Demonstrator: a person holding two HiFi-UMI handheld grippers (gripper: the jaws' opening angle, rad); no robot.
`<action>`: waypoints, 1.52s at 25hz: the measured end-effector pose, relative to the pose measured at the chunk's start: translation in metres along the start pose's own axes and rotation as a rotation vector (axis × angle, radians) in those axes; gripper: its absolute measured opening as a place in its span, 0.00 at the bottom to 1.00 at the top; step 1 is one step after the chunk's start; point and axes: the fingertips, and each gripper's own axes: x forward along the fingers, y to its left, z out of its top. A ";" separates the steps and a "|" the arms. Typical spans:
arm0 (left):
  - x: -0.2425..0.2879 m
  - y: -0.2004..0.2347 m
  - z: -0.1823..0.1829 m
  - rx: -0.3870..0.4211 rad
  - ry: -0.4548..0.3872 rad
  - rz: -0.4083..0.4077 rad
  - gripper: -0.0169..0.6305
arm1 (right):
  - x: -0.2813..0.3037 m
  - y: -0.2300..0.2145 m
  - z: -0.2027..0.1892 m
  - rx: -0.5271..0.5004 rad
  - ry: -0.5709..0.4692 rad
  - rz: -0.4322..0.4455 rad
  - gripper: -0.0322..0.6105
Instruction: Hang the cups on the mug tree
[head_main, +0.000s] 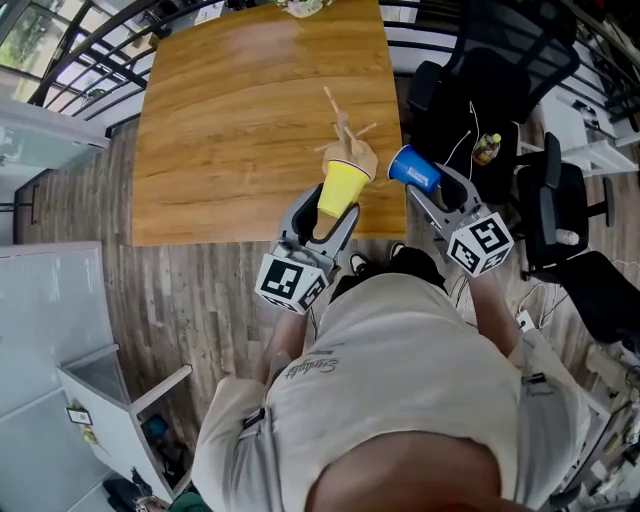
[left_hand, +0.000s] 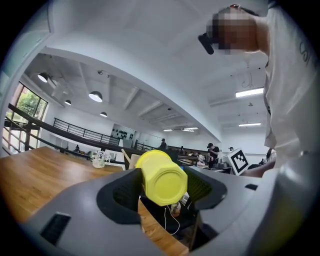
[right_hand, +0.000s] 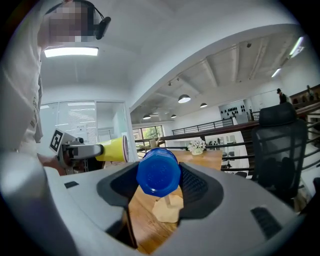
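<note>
A wooden mug tree (head_main: 347, 135) with bare pegs stands near the table's front right corner; its base (right_hand: 167, 209) shows below the right jaws. My left gripper (head_main: 325, 222) is shut on a yellow cup (head_main: 341, 187), held just in front of the tree with its mouth toward it. In the left gripper view the yellow cup (left_hand: 161, 177) fills the gap between the jaws, bottom toward the camera. My right gripper (head_main: 440, 190) is shut on a blue cup (head_main: 414, 169), to the right of the tree past the table edge. That blue cup (right_hand: 158, 171) sits between the pads.
The wooden table (head_main: 230, 120) stretches away to the left and back. A small flower pot (head_main: 300, 6) stands at its far edge. Black office chairs (head_main: 540, 190) crowd the right side. A white cabinet (head_main: 110, 400) is at lower left.
</note>
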 end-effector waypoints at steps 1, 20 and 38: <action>0.000 -0.001 0.001 0.005 0.002 0.003 0.44 | 0.001 -0.001 -0.001 0.005 0.003 0.002 0.42; 0.013 0.001 0.028 0.056 -0.013 0.175 0.44 | 0.062 -0.047 -0.019 0.014 0.171 0.156 0.42; 0.003 0.025 0.020 0.034 -0.017 0.255 0.44 | 0.117 -0.052 -0.048 0.012 0.323 0.218 0.42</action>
